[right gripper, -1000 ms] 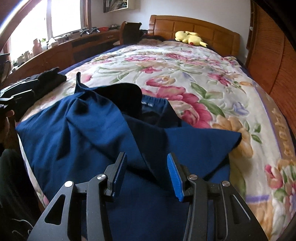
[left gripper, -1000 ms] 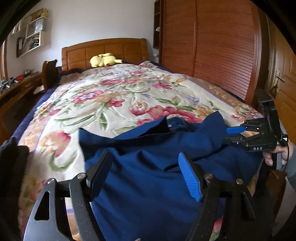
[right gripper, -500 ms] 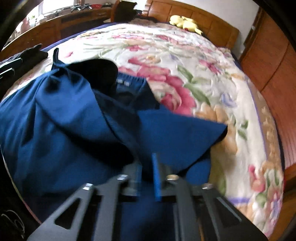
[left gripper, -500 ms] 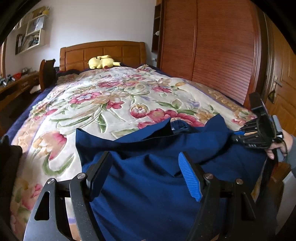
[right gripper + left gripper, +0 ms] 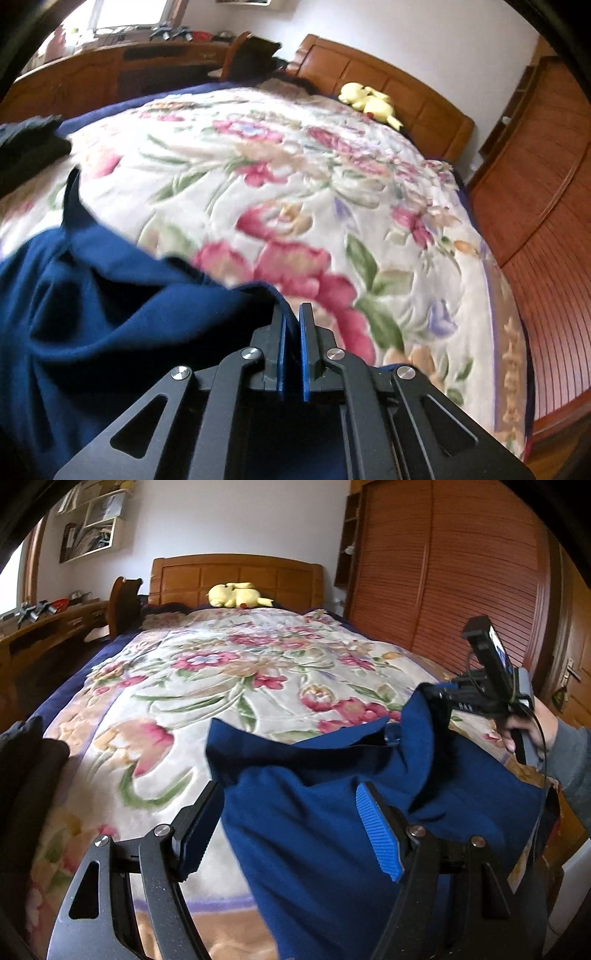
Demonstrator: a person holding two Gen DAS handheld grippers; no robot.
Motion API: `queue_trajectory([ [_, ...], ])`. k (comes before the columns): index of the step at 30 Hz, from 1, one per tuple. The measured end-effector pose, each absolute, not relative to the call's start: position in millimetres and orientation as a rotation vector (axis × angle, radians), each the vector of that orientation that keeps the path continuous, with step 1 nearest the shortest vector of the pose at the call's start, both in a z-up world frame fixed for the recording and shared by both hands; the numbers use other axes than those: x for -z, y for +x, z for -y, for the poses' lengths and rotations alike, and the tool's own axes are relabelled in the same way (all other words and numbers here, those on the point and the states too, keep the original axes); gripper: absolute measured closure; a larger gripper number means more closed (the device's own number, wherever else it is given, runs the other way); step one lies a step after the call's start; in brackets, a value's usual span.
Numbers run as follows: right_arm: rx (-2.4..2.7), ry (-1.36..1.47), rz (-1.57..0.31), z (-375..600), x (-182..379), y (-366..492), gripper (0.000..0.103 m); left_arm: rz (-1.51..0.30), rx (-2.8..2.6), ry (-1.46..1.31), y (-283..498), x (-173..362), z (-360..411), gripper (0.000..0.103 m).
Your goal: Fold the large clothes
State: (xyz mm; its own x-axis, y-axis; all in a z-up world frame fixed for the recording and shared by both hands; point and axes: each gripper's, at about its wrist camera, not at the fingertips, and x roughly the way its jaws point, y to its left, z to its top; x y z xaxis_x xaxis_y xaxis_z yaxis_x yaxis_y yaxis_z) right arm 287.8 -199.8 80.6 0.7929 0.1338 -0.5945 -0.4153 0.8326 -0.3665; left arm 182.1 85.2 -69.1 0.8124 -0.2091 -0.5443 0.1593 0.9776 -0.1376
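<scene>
A large dark blue garment (image 5: pixel 325 812) lies rumpled at the near end of a bed with a floral quilt (image 5: pixel 221 672). My left gripper (image 5: pixel 291 830) is open, its jaws wide apart just above the garment's near left part, holding nothing. My right gripper (image 5: pixel 292 325) is shut on a fold of the blue garment (image 5: pixel 110 332) and lifts it off the quilt (image 5: pixel 295 184). The left wrist view shows the right gripper (image 5: pixel 436 694) at the right, with the cloth hanging from its tips.
A yellow plush toy (image 5: pixel 236 595) lies by the wooden headboard (image 5: pixel 236 576). A dark folded item (image 5: pixel 26 760) sits at the bed's left edge. A wooden desk (image 5: pixel 44 627) stands left of the bed, louvred wardrobe doors (image 5: pixel 461 572) right.
My right gripper closed on a fold of the blue garment and raised it, pulling the cloth up and rightwards. My left gripper stayed open and shifted slightly left.
</scene>
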Motion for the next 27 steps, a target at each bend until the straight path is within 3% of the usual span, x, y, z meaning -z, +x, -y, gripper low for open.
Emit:
queue_trajectory([
  [5, -0.278, -0.427, -0.554, 191, -92, 295, 0.067, -0.592, 0.174, -0.08, 179, 71, -92, 0.028],
  [7, -0.296, -0.405, -0.547, 189, -93, 292, 0.061, -0.592, 0.169, -0.083, 180, 71, -96, 0.028],
  [27, -0.68, -0.537, -0.637, 117, -55, 252, 0.057, -0.601, 0.134, -0.09, 182, 76, -110, 0.028],
])
